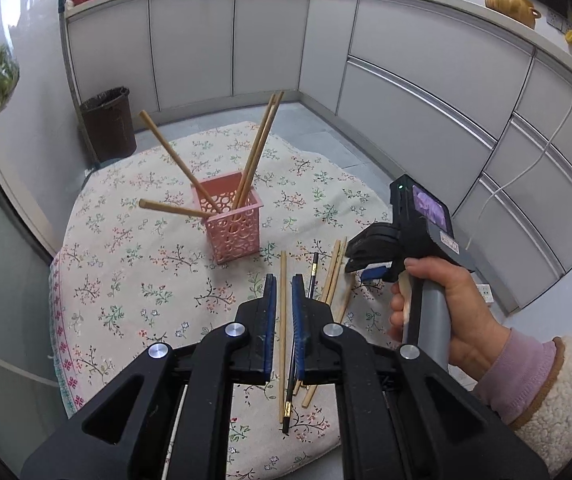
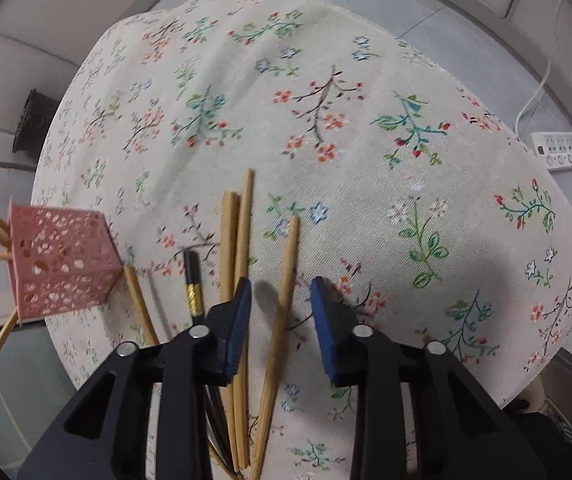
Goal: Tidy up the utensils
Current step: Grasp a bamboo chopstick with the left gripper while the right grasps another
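A pink perforated holder [image 1: 233, 220] stands mid-table with several wooden chopsticks [image 1: 257, 148] leaning out of it; it also shows at the left of the right wrist view [image 2: 62, 258]. Loose wooden chopsticks [image 1: 334, 276] and a black chopstick with a gold band [image 1: 313, 276] lie on the floral cloth. My left gripper [image 1: 283, 282] is open, low over the cloth, with one wooden chopstick [image 1: 283, 320] between its fingers. My right gripper [image 2: 280, 286] is open and straddles another wooden chopstick [image 2: 284, 292]; it appears in the left wrist view [image 1: 356, 256] too.
The round table has a floral cloth [image 2: 326, 120]. Grey kitchen cabinets [image 1: 426, 92] curve behind it. A dark bin [image 1: 108, 124] stands on the floor at the back left. A white power strip [image 2: 562, 151] lies on the floor to the right.
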The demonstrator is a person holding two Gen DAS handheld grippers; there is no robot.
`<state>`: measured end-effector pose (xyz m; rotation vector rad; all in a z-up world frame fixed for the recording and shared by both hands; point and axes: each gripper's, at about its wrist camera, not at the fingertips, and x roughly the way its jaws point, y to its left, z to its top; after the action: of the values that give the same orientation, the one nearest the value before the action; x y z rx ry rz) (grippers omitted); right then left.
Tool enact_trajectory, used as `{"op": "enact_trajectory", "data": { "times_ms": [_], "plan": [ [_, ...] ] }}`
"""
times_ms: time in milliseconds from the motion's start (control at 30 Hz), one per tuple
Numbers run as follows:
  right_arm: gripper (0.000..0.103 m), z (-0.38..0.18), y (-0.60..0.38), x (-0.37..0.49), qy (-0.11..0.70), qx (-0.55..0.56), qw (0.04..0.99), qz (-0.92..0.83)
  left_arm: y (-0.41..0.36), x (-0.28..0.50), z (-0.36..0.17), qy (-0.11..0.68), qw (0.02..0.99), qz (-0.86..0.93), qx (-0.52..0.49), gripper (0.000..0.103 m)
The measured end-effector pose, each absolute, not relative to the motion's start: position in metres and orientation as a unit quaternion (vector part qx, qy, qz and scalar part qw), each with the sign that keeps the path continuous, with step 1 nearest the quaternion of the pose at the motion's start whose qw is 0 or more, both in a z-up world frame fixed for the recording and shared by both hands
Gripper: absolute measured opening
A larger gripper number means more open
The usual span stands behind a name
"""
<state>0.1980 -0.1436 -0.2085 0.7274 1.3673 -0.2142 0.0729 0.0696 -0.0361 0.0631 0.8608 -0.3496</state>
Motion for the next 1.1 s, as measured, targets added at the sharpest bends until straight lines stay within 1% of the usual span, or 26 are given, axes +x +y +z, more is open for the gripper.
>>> {"op": "enact_trajectory", "data": {
  "times_ms": [67, 133, 233, 267, 300, 367, 433, 500, 533, 567, 700, 833, 933, 1100],
  "plan": [
    [0.017, -0.21, -0.149, 0.201, 0.613, 0.336, 0.708, -0.1, 0.07, 0.075, -0.04, 0.426, 0.888, -0.173, 0.026, 0.007],
    [0.017, -0.211, -0.151, 0.207, 0.615, 0.34, 0.704, -0.096, 0.07, 0.079, -0.046, 0.437, 0.882, -0.175, 0.022, 0.008],
    [0.018, -0.211, -0.149, 0.213, 0.61, 0.338, 0.71, -0.098, 0.066, 0.086, -0.064, 0.473, 0.862, -0.18, 0.021, 0.008],
    [0.017, -0.21, -0.148, 0.214, 0.608, 0.333, 0.714, -0.099, 0.065, 0.09, -0.074, 0.489, 0.854, -0.177, 0.022, 0.014],
    [0.008, -0.209, -0.144, 0.215, 0.61, 0.317, 0.719, -0.1, 0.063, 0.096, -0.086, 0.512, 0.84, -0.179, 0.027, 0.022],
    [0.006, -0.21, -0.138, 0.219, 0.61, 0.296, 0.729, -0.096, 0.062, 0.105, -0.103, 0.532, 0.829, -0.169, 0.022, 0.024],
    [0.005, -0.21, -0.139, 0.217, 0.606, 0.296, 0.733, -0.089, 0.055, 0.118, -0.123, 0.557, 0.812, -0.169, 0.032, 0.024],
    [0.005, -0.207, -0.143, 0.213, 0.599, 0.302, 0.738, -0.075, 0.049, 0.13, -0.137, 0.565, 0.809, -0.159, 0.037, 0.025],
    [0.005, -0.204, -0.145, 0.21, 0.597, 0.301, 0.74, -0.072, 0.043, 0.138, -0.146, 0.577, 0.8, -0.159, 0.043, 0.026],
    [0.005, -0.198, -0.148, 0.207, 0.59, 0.301, 0.747, -0.065, 0.036, 0.145, -0.156, 0.593, 0.788, -0.16, 0.048, 0.032],
    [0.005, -0.175, -0.159, 0.197, 0.572, 0.289, 0.766, -0.047, 0.031, 0.14, -0.174, 0.627, 0.763, -0.134, 0.077, 0.031],
    [0.005, -0.156, -0.168, 0.186, 0.559, 0.295, 0.775, -0.017, 0.045, 0.124, -0.179, 0.639, 0.757, -0.134, 0.032, 0.031],
    [0.005, -0.148, -0.165, 0.181, 0.554, 0.301, 0.776, 0.005, 0.046, 0.121, -0.186, 0.634, 0.765, -0.11, 0.029, 0.031],
    [0.005, -0.138, -0.164, 0.162, 0.554, 0.301, 0.775, 0.027, 0.041, 0.121, -0.203, 0.653, 0.75, -0.097, 0.042, 0.031]
  ]
}}
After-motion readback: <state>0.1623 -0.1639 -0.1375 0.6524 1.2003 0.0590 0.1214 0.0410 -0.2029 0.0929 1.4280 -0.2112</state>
